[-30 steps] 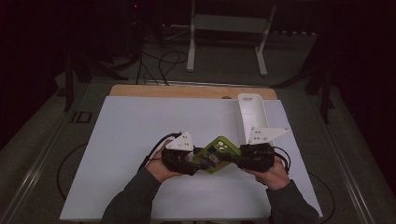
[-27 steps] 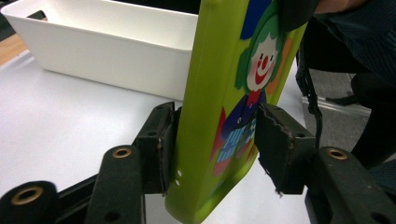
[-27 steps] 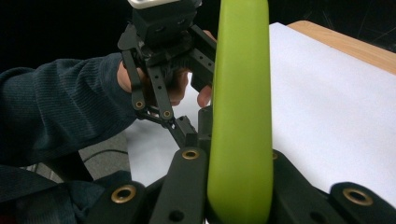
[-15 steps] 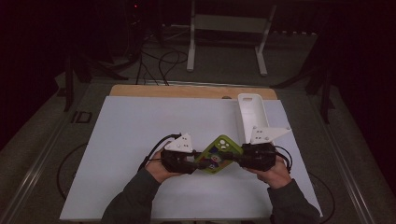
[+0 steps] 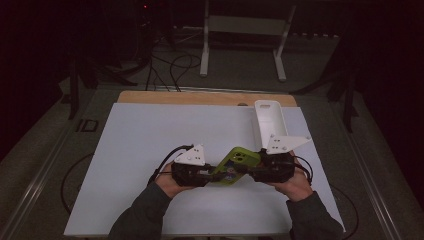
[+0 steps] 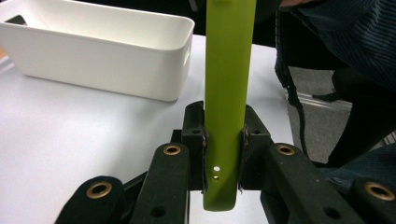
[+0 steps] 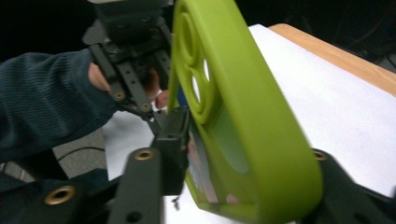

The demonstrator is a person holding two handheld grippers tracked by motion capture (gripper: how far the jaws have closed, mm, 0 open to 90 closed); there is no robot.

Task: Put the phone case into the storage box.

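Right now the left gripper [image 5: 212,176] is clamped on one end of the green phone case [image 5: 235,165], held just above the white table [image 5: 150,135]; the right gripper [image 5: 252,172] has just been opening, its jaws loose around the other end, near the white bin [image 5: 270,122]

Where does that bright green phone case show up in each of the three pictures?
High view: the green phone case lies low and centre, bridging the two grippers.
Left gripper view: it stands as an upright strip at centre, rising to the top edge.
Right gripper view: it looms large at centre, camera cut-outs facing left.
Shared landmark: the white table top.
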